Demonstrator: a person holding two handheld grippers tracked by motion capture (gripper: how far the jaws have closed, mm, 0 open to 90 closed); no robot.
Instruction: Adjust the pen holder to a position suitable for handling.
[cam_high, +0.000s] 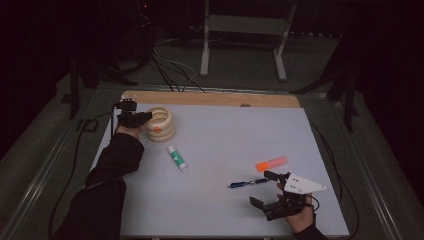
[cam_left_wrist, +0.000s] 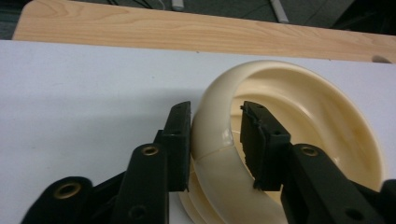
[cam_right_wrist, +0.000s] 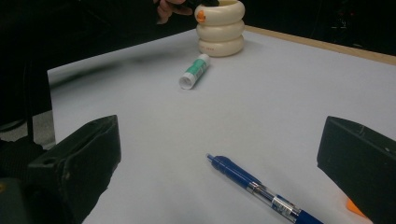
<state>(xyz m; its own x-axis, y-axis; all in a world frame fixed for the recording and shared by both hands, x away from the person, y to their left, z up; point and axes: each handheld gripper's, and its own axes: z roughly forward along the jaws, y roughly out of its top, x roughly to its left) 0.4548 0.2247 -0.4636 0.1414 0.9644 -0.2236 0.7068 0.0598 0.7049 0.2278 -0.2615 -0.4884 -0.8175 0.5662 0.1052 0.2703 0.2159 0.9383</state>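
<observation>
A cream holder (cam_high: 162, 125) made of stacked rings, with an orange dot on its side, stands at the far left of the white table top (cam_high: 225, 135). My left gripper (cam_high: 142, 117) straddles its near wall. In the left gripper view the holder (cam_left_wrist: 327, 107) has one jaw outside and one inside the rim, and my left gripper (cam_left_wrist: 215, 135) is shut on the wall. My right gripper (cam_high: 262, 188) stands open at the front right, just behind a blue pen (cam_high: 247, 183). The right gripper view has that pen (cam_right_wrist: 257, 186) lying between the wide jaws of my right gripper (cam_right_wrist: 222, 137).
A green and white glue stick (cam_high: 177, 157) lies on its side near the holder. An orange highlighter (cam_high: 272, 163) lies beyond the pen. A wooden strip (cam_high: 210, 98) runs along the far edge. The glue stick (cam_right_wrist: 194, 71) and holder (cam_right_wrist: 220, 28) sit far off in the right gripper view.
</observation>
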